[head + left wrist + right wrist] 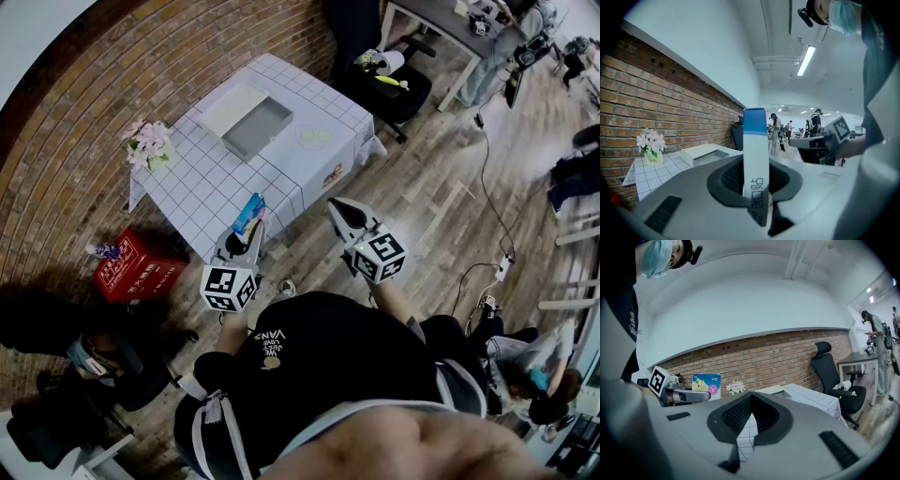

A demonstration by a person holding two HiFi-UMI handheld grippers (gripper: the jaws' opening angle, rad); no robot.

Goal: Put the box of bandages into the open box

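Note:
The box of bandages (249, 213), blue and white, is held in my left gripper (244, 232) at the near edge of the table. In the left gripper view the bandage box (755, 140) stands edge-on between the jaws of the left gripper (756, 168). The open box (251, 123), white with a grey inside, lies on the checked table (206, 187), farther off. My right gripper (340, 212) hangs shut and empty over the floor, right of the table. In its own view the right gripper (749, 401) shows the bandage box (707, 383) at the left.
A pot of pink flowers (150, 142) stands at the table's left corner. A red crate (137, 267) sits on the floor left of the table. A black office chair (386, 82) stands behind the table, and people work at desks (469, 28) beyond.

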